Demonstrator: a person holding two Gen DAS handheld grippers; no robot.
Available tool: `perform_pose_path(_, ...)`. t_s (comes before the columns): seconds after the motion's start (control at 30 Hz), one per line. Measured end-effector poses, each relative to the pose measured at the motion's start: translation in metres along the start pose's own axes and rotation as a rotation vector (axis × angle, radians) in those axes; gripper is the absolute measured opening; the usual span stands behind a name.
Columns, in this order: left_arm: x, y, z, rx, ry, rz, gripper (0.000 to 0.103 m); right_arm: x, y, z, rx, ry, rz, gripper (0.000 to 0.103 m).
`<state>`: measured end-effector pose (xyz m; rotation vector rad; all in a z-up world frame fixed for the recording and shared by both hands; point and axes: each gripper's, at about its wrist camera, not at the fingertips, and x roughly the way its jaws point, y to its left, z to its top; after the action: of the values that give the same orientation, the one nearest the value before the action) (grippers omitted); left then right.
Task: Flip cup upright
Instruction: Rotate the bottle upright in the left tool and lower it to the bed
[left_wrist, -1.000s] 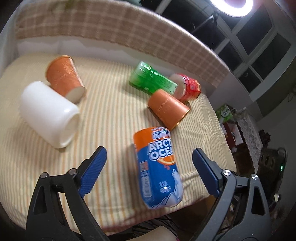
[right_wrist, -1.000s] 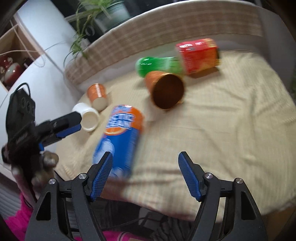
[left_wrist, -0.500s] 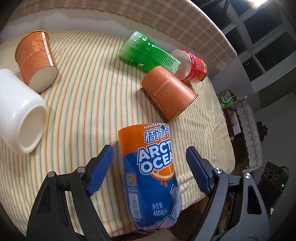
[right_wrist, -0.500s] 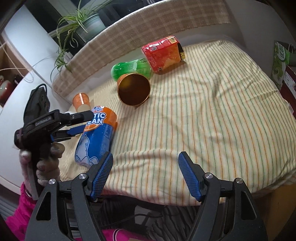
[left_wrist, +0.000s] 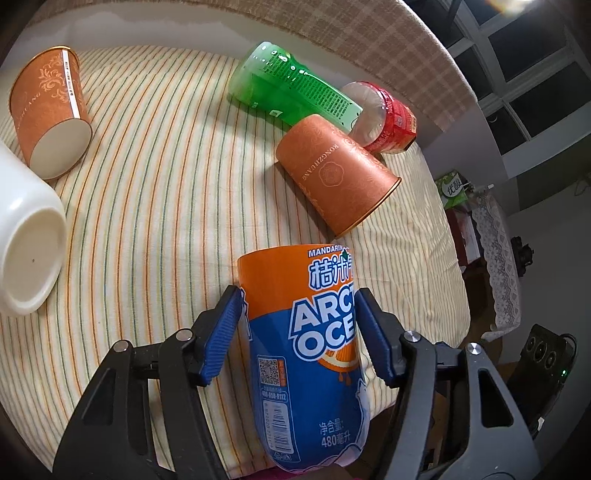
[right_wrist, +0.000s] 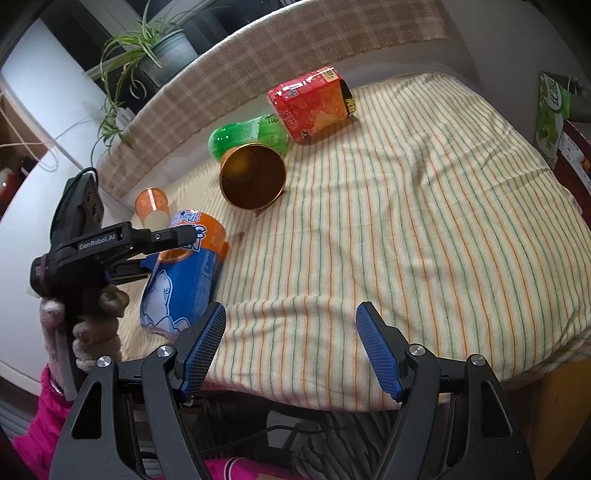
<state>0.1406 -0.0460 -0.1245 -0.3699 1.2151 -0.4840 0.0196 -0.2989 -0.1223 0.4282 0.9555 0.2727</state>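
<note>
A blue and orange "Arctic Ocean" cup (left_wrist: 310, 350) lies on its side at the near edge of the striped table. My left gripper (left_wrist: 297, 332) is shut on it, one blue pad on each side of its body. The same cup (right_wrist: 184, 273) shows in the right wrist view with the left gripper (right_wrist: 110, 243) over it. My right gripper (right_wrist: 290, 347) is open and empty above the table's near edge, apart from every cup.
An orange paper cup (left_wrist: 336, 173) lies on its side mid-table, its mouth facing right (right_wrist: 253, 177). A second orange cup (left_wrist: 48, 114) and a white mug (left_wrist: 26, 236) lie at the left. A green cup (left_wrist: 291, 88) and a red cup (left_wrist: 388, 118) lie behind.
My left gripper has moved forward over the blue and orange cup and its jaws have shut on the cup's sides. My right gripper has pulled back slightly, still open.
</note>
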Motion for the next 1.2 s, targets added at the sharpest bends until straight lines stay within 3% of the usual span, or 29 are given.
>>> perform_pose_path(0.33, -0.026, -0.014, -0.008, 0.059, -0.093, 0.032, 0.064, 0.003, 0.002, 0.001, 0.004, 0.007, -0.002, 0.073)
perform_pose_path(0.83, -0.065, -0.053, -0.023, 0.247, -0.323, 0.179, 0.063, -0.004, 0.018, 0.001, -0.071, -0.043, -0.063, 0.073)
perform_pose_path(1.2, -0.068, -0.067, -0.034, 0.336, -0.404, 0.287, 0.063, -0.005, 0.020, 0.001, -0.079, -0.053, -0.080, 0.073)
